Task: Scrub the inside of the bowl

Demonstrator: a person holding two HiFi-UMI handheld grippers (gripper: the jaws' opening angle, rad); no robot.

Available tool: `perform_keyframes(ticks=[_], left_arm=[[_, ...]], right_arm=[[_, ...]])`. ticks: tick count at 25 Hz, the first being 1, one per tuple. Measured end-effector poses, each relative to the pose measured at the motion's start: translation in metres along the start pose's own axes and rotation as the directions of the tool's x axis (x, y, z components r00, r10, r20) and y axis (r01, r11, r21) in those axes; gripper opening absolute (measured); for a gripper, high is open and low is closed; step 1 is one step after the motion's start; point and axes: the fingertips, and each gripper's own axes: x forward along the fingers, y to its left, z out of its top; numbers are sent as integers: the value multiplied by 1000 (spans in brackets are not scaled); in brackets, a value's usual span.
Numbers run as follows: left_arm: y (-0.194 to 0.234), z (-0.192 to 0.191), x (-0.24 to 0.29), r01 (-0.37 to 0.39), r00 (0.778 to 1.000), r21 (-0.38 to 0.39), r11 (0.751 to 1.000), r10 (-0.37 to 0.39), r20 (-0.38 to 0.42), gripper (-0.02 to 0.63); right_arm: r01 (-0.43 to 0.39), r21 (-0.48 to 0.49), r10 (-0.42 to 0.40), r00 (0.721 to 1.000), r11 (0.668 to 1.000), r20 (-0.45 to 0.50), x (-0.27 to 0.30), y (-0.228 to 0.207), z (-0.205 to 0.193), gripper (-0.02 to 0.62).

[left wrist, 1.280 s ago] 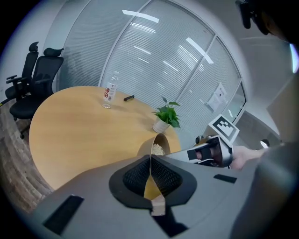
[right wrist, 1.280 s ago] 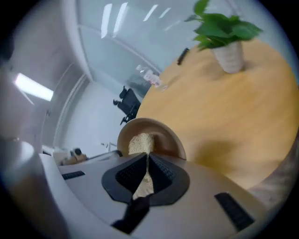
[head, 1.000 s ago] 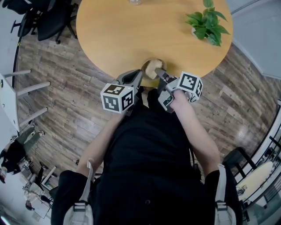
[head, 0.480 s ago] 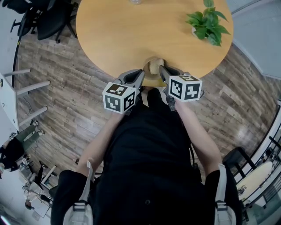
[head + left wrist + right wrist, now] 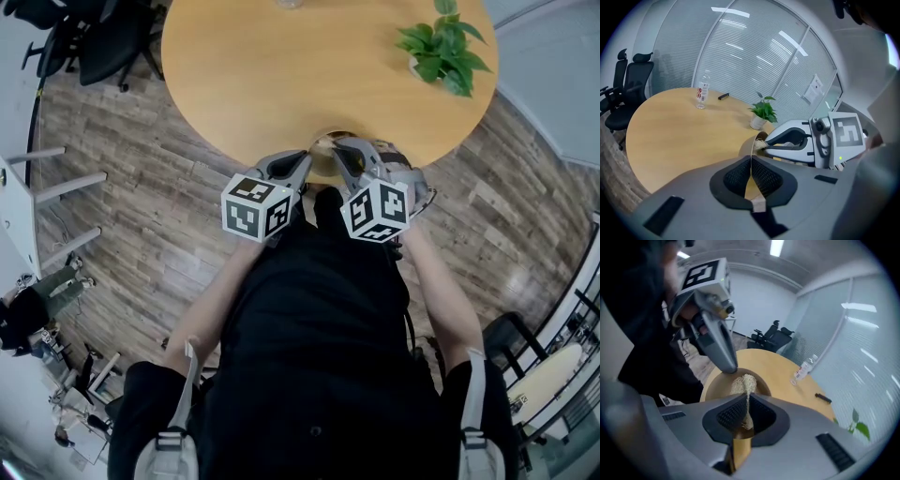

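A tan bowl [image 5: 320, 159] sits at the near edge of the round wooden table [image 5: 272, 75]. My left gripper [image 5: 304, 160] is shut on the bowl's thin rim [image 5: 753, 146], which runs edge-on between its pads. My right gripper [image 5: 336, 148] is shut on a pale fibrous loofah scrubber [image 5: 743, 383] and reaches down into the bowl [image 5: 712, 386]. The scrubber's tuft [image 5: 760, 144] shows just past the rim. In the right gripper view, the left gripper [image 5: 728, 367] bites the rim at the bowl's near side. In the left gripper view, the right gripper [image 5: 765, 144] lies close across from it.
A potted green plant [image 5: 442, 49] stands on the table's right side. A clear water bottle [image 5: 701, 95] and a small black pen [image 5: 723, 96] lie at the far side. Black office chairs [image 5: 94, 37] stand left of the table on the wood floor.
My right gripper has swung its marker cube left and toward the body, dragging the scrubber round inside the bowl. The left gripper has kept its hold on the rim almost without moving.
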Motion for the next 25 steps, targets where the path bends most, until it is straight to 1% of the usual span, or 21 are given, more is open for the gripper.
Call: perform_keyframes(ticks=[2,4,7,8,10,13,14,15,16,17,19,20,21,22,23,24,25], left_arm=[[0,0,-1,-3,1000,-1,1000,3,4,15],[3,2,-3,-11,1000,-15,1000,11,20,15],[8,3,-6,-26,999,-43,999,27,31,15],[9,1,-6,-30,999,-47,998,31,25,15],[9,-3,-4,-32,999,-47,998,33,4,15],[6,-8,-2,-15,1000,-47,999,15,-15,15],[5,-8,-2,-8,1000,-47,999,8,-12,15],[4,-6,-3,-2,1000,-47,999,2,-5,15],[3,-5,-4,2,1000,-45,999,-2,5,15],[2,-3,-5,2,1000,-39,999,-2,14,15],[1,-1,-7,-4,1000,-27,1000,4,23,15],[2,-1,-7,-8,1000,-26,1000,8,25,15],[3,-1,-8,-11,1000,-28,1000,12,27,15],[4,-1,-9,-14,999,-30,999,15,29,15],[5,-1,-9,-17,999,-33,999,18,30,15],[5,-1,-9,-18,999,-35,999,19,32,15],[6,-1,-10,-19,999,-37,999,20,35,15]], right_arm=[[-20,-116,20,1000,993,-5,1,10,1,26],[-47,-198,46,999,979,-11,1,20,0,26],[-78,-334,75,997,939,-22,0,33,-3,26],[-69,-383,66,998,921,-22,-1,33,-3,26],[-20,-462,20,1000,887,-5,-4,26,0,26],[61,-541,-49,998,839,36,-6,12,7,26],[71,-556,-60,997,829,38,-5,11,7,26],[70,-554,-61,998,830,35,-3,10,6,26],[62,-528,-54,998,847,30,0,11,3,26],[47,-475,-40,999,879,26,4,11,0,26],[-3,-292,11,1000,956,27,9,11,-4,26],[-38,-187,45,999,982,31,10,11,-6,26],[-79,-90,82,996,993,34,12,12,-8,26],[-124,-2,124,992,992,35,13,13,-10,26],[-173,85,171,985,981,36,14,15,-11,26],[-222,174,218,975,959,42,15,18,-13,26],[-266,264,261,964,927,56,15,20,-13,26]])
